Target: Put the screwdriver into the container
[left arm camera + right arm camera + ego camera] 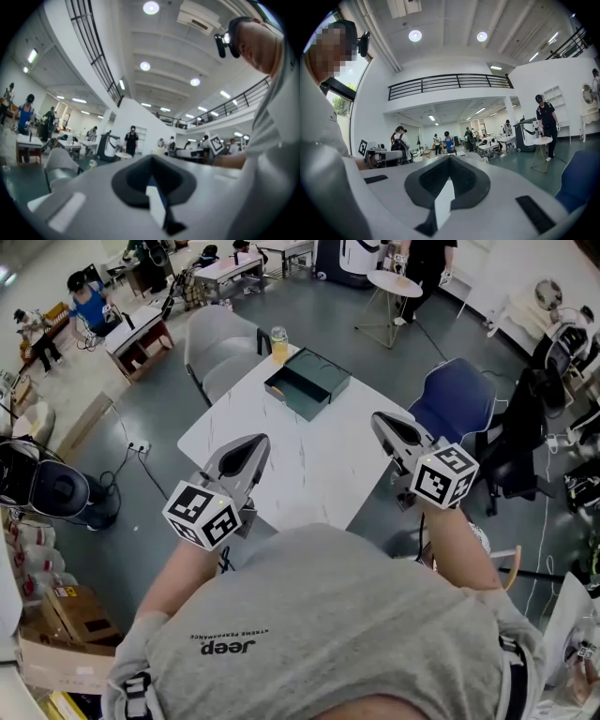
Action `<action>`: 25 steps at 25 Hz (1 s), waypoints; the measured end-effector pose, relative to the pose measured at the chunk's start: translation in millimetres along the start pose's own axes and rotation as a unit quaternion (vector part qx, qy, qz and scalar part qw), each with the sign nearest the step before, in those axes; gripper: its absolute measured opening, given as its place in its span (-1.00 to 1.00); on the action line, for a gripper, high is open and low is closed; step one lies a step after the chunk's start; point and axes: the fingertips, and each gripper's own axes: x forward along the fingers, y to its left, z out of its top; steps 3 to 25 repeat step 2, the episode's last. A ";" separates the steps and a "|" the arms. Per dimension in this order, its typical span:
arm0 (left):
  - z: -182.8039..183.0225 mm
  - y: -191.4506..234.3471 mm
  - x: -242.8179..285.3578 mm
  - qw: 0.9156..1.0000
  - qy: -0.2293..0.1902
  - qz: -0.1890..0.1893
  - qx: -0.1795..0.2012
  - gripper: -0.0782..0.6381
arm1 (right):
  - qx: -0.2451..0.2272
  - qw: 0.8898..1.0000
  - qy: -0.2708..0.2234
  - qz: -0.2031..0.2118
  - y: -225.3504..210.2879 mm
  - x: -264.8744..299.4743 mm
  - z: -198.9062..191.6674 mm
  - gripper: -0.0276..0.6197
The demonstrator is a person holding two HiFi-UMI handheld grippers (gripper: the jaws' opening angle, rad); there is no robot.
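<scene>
open green container (307, 382) on white table (309, 474), left hand-held gripper (258, 442), right hand-held gripper (380, 421), both pressed together

Grey T-shirt (328, 615), dark Jeep print; left gripper (255, 441), right gripper (378, 418) grey, black-white marker cubes (202, 515).

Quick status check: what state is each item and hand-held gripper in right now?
left hand-held gripper: shut, empty, held level.
right hand-held gripper: shut, empty, held level.
container: open, on the table, nothing visible inside.
bottle: upright at the table's far edge.
screwdriver: not in view.
</scene>
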 end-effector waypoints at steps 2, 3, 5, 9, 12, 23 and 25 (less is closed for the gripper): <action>0.0 0.4 0.0 1.000 0.000 0.000 0.000 -0.78 | -0.001 1.000 -0.001 0.000 -0.2 0.1 0.7 -0.89; 0.0 0.4 0.0 1.000 0.000 0.000 0.000 -0.78 | -0.001 1.000 -0.001 0.000 -0.2 0.1 0.7 -0.89; 0.0 0.4 0.0 1.000 0.000 0.000 0.000 -0.78 | -0.001 1.000 -0.001 0.000 -0.2 0.1 0.7 -0.89; 0.0 0.4 0.0 1.000 0.000 0.000 0.000 -0.78 | -0.001 1.000 -0.001 0.000 -0.2 0.1 0.7 -0.89; 0.0 0.4 0.0 1.000 0.000 0.000 0.000 -0.78 | -0.001 1.000 -0.001 0.000 -0.2 0.1 0.7 -0.89; 0.0 0.4 0.0 1.000 0.000 0.000 0.000 -0.78 | -0.001 1.000 -0.001 0.000 -0.2 0.1 0.7 -0.89; 0.0 0.4 0.0 1.000 0.000 0.000 0.000 -0.78 | -0.001 1.000 -0.001 0.000 -0.2 0.1 0.7 -0.89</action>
